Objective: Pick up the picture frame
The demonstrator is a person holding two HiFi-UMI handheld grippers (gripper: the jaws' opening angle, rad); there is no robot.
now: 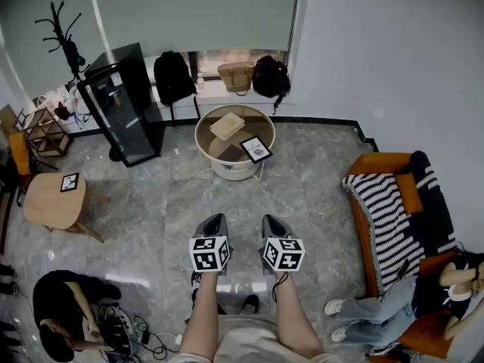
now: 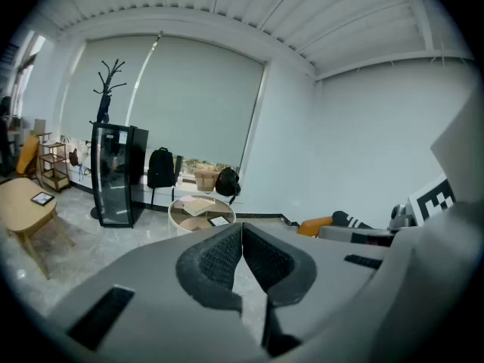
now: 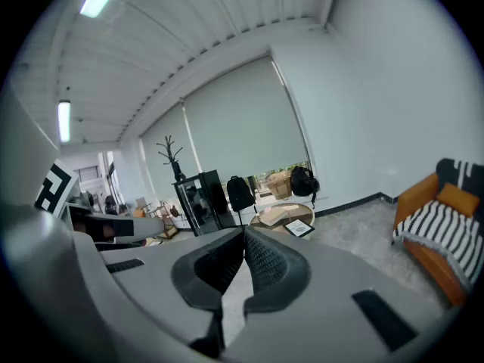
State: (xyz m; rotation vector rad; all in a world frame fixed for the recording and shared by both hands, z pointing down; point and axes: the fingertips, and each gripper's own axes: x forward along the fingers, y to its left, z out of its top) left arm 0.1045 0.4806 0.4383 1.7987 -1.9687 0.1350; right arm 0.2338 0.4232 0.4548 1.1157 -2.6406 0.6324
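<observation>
A black-framed picture frame (image 1: 255,149) lies on the right side of a round white table (image 1: 206,144) across the room, beside a tan flat box (image 1: 227,125). The left gripper view shows the frame (image 2: 220,221) small and far off, and so does the right gripper view (image 3: 299,228). My left gripper (image 1: 214,220) and right gripper (image 1: 274,222) are held side by side over the floor, well short of the table. Each points toward it. The jaws of both grippers (image 2: 242,230) (image 3: 244,234) are shut with nothing between them.
A black glass-front cabinet (image 1: 121,116) stands left of the round table. A wooden side table (image 1: 45,203) with another small frame (image 1: 69,181) is at far left. An orange sofa (image 1: 393,203) with a striped blanket lines the right. One person sits on the floor (image 1: 64,308), another on the sofa (image 1: 423,293).
</observation>
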